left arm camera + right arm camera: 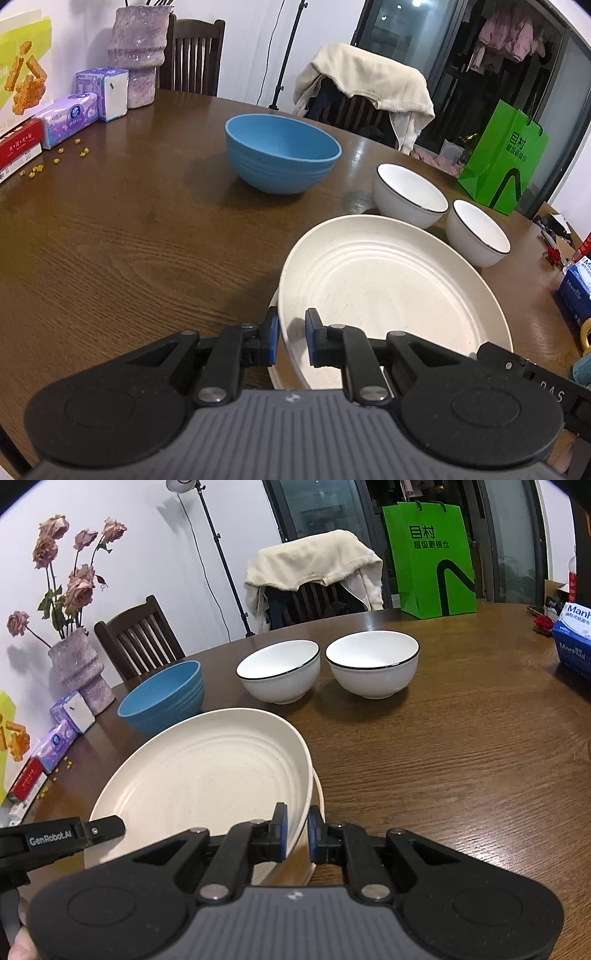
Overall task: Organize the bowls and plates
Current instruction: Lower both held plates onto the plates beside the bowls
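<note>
Presently: cream plate (391, 288) pinched at opposite rims by left gripper (291, 338) and right gripper (296, 829), over a second plate (319, 808) on the table (129, 240).
Risk: uneven lowering could seat it crooked or slip a rim grip.

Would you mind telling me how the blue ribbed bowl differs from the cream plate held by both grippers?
The blue ribbed bowl is deep; the cream plate is shallow and wider. The bowl stands free on the wooden table; the plate is pinched at its rim by both grippers. Both show concentric ridges and look empty.
</note>
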Available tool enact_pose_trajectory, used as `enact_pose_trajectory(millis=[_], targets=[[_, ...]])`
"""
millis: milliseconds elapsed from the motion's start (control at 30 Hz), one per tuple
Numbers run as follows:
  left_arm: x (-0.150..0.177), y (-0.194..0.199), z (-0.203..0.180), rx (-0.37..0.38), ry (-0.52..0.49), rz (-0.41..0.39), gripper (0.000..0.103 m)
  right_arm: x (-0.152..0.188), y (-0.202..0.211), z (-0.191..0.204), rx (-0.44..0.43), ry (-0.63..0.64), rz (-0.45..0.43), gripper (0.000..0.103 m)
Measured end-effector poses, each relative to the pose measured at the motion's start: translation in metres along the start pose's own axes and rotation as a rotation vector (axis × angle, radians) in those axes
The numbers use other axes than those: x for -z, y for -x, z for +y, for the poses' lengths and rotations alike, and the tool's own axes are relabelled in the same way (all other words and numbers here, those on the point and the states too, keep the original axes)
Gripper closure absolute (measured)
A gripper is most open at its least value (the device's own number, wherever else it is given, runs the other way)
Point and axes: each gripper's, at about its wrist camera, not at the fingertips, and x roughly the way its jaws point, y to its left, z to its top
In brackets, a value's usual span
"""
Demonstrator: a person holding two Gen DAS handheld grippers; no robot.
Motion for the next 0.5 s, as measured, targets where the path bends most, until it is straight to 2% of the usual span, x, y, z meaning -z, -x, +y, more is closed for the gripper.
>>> enact_pose_trajectory(millis=[500], targets=[[0.0031,-0.0041,0.0038,-0.001,-0.007,0.008,0.088,0.0049,-0.0044,0.0098,0.025,0.055,0.008,0.091]])
